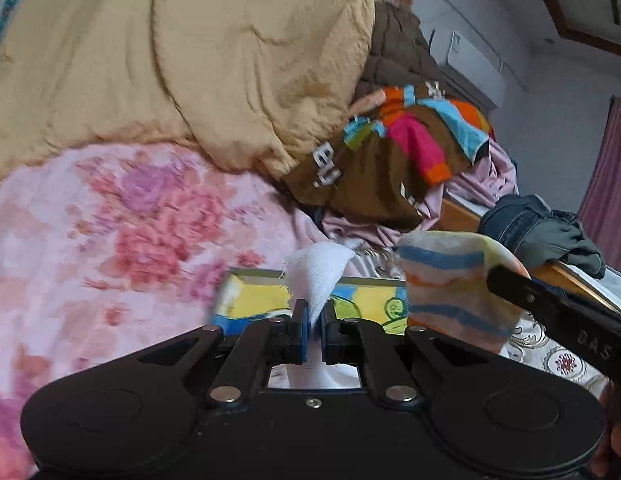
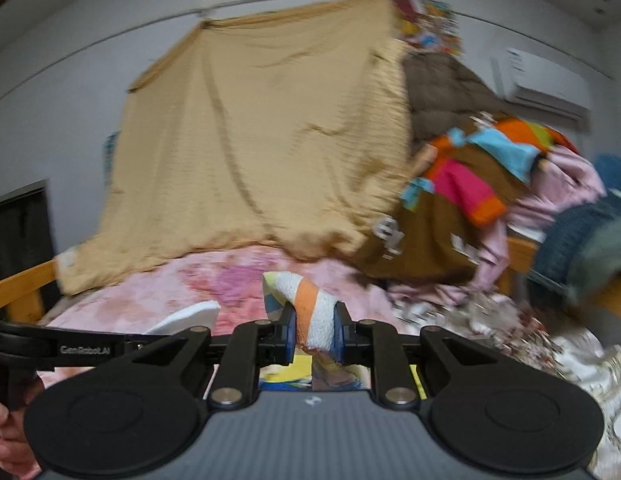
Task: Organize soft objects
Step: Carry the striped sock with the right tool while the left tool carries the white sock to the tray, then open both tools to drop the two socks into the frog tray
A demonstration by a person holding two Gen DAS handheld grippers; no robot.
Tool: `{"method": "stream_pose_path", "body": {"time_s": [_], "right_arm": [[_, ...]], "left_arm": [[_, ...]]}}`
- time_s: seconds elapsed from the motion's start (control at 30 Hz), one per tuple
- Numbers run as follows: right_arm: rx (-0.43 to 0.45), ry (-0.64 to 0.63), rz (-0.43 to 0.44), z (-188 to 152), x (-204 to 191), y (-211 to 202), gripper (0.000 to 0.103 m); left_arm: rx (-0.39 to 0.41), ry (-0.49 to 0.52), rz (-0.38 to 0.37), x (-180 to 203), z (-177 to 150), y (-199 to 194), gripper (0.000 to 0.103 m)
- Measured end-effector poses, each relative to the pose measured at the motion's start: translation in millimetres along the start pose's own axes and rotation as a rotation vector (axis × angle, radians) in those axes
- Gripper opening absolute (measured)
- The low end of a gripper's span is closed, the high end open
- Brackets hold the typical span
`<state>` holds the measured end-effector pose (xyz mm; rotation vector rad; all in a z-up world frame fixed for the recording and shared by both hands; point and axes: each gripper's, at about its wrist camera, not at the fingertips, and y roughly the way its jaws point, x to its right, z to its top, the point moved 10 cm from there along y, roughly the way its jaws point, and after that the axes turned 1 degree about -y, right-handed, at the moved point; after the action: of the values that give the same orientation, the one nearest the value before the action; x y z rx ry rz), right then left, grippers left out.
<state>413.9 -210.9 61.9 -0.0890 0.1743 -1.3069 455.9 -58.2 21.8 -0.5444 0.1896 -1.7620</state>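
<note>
Above the pink flowery blanket (image 1: 110,240), the left gripper (image 1: 313,320) pinches a white cloth (image 1: 318,276) tight. Just beside it, the right gripper (image 2: 313,330) squeezes a stripy sock (image 2: 310,312).

Grey walls (image 2: 70,40), wall air conditioner (image 1: 466,66), wooden bed frame (image 2: 18,284).

Soft, even indoor light, no glare.
We see fisheye bending at both frames' edges; motion blur smears the right wrist view's right side.
</note>
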Motion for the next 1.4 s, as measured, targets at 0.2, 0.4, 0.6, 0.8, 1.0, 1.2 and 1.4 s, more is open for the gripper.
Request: {"method": "stream_pose_path", "body": {"time_s": [0.2, 0.4, 0.6, 0.8, 1.0, 1.2, 1.4], "right_arm": [[-0.028, 0.090, -0.115, -25.1, 64.9, 19.9, 0.020], [-0.077, 0.192, -0.137, -54.0, 105.4, 26.4, 0.021], [-0.155, 0.320, -0.052, -77.4, 112.8, 38.3, 0.021], [-0.269, 0.330, -0.006, -101.8, 104.2, 50.0, 0.027], [-0.303, 0.386, 0.010, -112.7, 104.7, 51.8, 0.034], [-0.320, 0.371, 0.031, -114.0, 96.6, 52.2, 0.052], [-0.302, 0.389, 0.070, -107.6, 91.1, 47.2, 0.083]], "left_arm": [[-0.069, 0.006, -0.034, 38.7, -11.1, 67.4, 0.006], [-0.143, -0.033, -0.054, 59.8, -33.8, 108.1, 0.007], [-0.223, -0.064, -0.013, 50.6, -65.9, 127.0, 0.008], [-0.296, -0.056, 0.042, 34.3, -84.4, 136.0, 0.018], [-0.298, -0.027, 0.075, 27.3, -82.2, 128.2, 0.035], [-0.291, -0.026, 0.118, 19.3, -78.5, 114.6, 0.064], [-0.264, -0.055, 0.157, 2.9, -68.8, 90.9, 0.075]]}}
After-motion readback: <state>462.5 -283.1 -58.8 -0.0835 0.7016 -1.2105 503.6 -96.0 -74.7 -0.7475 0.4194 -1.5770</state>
